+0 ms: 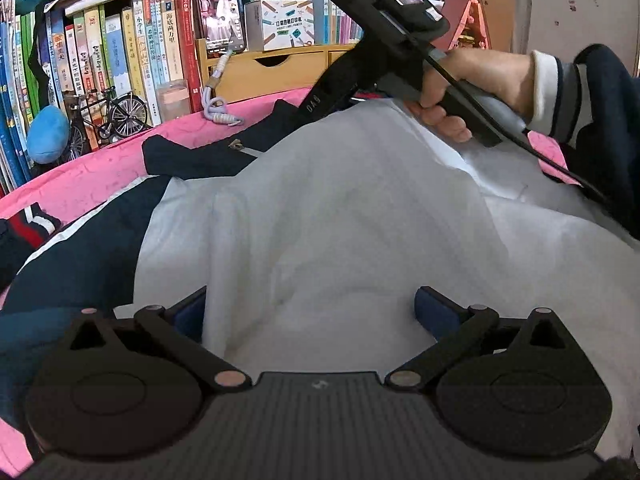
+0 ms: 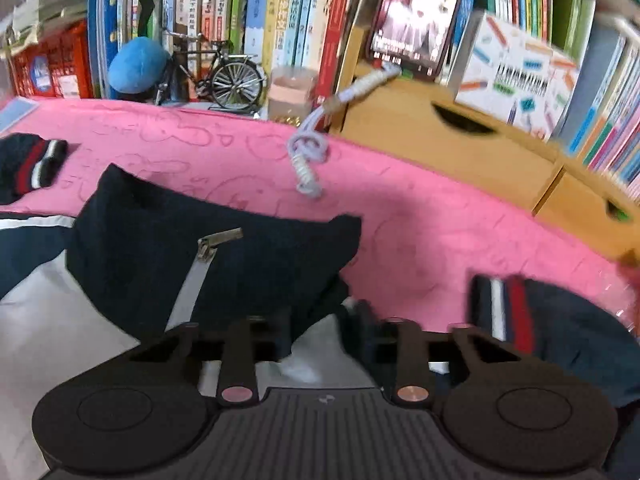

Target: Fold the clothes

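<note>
Looking along both tools, we see the jacket spread on the pink surface, white lining up, its navy collar with the zipper pull at the far side and the body running back toward us. Our left tongs stand wide apart and released at the near edge, a hump of white lining rising between the blue pads without being pinched. Our right tongs are drawn in narrow at the far right of the garment, just right of the collar, and we judge them clenched on the fabric edge there, though blur and the tool's own body hide the contact itself. A striped cuff lies just right of them and another cuff lies far left. The garment's long axis runs near to far, so the right hand is nearer the collar end, the left nearer the hem; the fold likely turns on that line
</note>
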